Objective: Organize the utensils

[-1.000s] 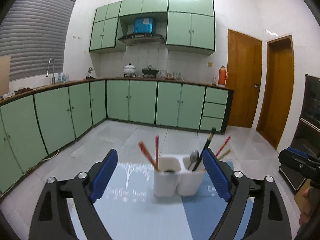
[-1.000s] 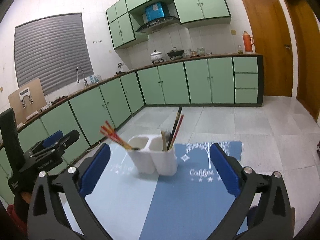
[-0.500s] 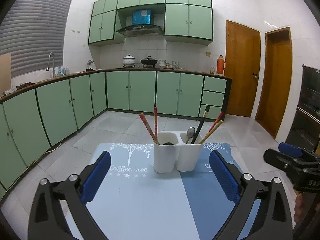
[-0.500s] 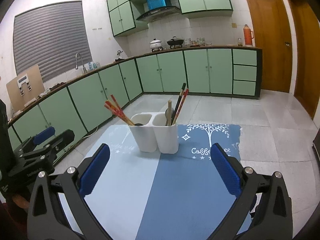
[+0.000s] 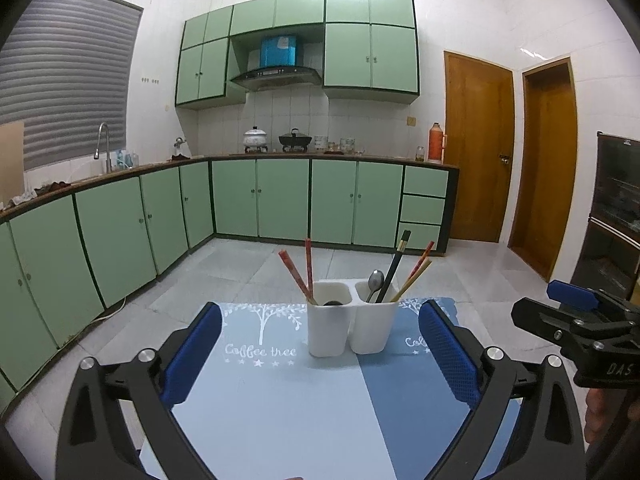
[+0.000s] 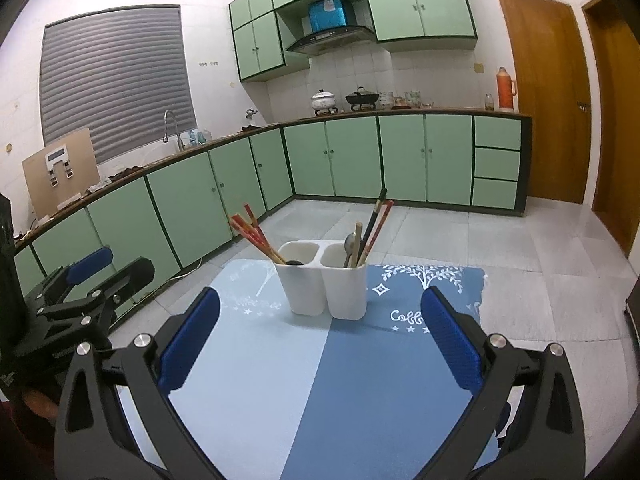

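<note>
On my left, my left claw (image 5: 319, 356) hangs spread wide with nothing between its blue pads (image 5: 192, 354), low over the pale half of the blue mat (image 5: 280, 420) that covers the counter. Ahead of it, well apart from the pads, the white two-cup holder (image 5: 348, 328) stands upright across the mat's colour seam. Its left cup holds a pair of red chopsticks (image 5: 298, 274) leaning left, plus something dark at the rim that I cannot identify. The right cup carries a metal spoon (image 5: 375, 282), a black chopstick (image 5: 396, 266) and a red and a tan stick splayed right. My right claw (image 6: 320, 344) is also released, empty, near the holder over the darker half of the mat.

I judge the chopsticks light, stiff and thin, apt to roll or pivot between flat pads, so I would pinch one across its upper shaft, clear of its neighbours. The spoon looks smooth and slippery; its handle sits down inside the cup, so only the bowl offers a hold. The holder seems light plastic and could tip if a stick drags on its rim.

Hidden: the cup bottoms, all lower stick ends, and the mat's near edge behind my claw frames. The mat lettering is partly blocked.
</note>
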`<state>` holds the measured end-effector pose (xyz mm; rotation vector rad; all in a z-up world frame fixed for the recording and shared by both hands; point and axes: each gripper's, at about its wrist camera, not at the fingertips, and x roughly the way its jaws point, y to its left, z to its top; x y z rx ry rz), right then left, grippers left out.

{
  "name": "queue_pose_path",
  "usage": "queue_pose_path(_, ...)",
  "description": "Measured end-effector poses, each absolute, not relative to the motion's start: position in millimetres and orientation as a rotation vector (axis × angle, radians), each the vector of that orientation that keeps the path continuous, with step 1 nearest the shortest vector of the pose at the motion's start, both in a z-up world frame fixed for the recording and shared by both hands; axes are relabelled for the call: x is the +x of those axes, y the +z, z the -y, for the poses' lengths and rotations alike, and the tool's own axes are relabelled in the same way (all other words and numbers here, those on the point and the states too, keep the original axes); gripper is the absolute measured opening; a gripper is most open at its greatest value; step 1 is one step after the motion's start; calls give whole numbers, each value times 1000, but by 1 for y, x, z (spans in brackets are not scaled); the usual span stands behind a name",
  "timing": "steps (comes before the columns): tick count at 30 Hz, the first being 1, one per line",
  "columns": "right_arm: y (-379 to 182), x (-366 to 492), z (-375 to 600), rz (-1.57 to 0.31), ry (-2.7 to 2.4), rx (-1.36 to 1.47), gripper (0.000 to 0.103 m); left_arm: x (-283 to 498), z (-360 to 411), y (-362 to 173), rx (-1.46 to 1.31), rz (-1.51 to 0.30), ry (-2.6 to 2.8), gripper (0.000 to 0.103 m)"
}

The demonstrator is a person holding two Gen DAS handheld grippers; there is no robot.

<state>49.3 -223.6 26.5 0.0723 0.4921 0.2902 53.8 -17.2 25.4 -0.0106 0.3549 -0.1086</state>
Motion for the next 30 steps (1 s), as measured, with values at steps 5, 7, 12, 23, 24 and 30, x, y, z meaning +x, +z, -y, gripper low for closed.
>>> queue_pose_path(5, 31, 48, 220, -481, 295, 61, 98, 51, 17, 27, -11, -349, -106, 97)
queue_pose_path(7, 32, 47, 220, -479, 296, 60, 98, 51, 17, 26, -11, -350, -105, 97)
queue_pose_path(12, 33, 48, 218, -479, 296, 55, 98, 51, 17, 26, -9, -349, -106, 97)
queue_pose_path(23, 31, 50, 216, -483, 297, 50, 98, 51, 15, 26, -10, -348, -109, 97)
queue_pose_path(24, 31, 49, 216, -482, 298, 51, 98, 50, 15, 26, -11, -348, -108, 97)
queue_pose_path(30, 30, 50, 214, -481, 298, 50, 98, 51, 15, 26, -11, -349, -108, 97)
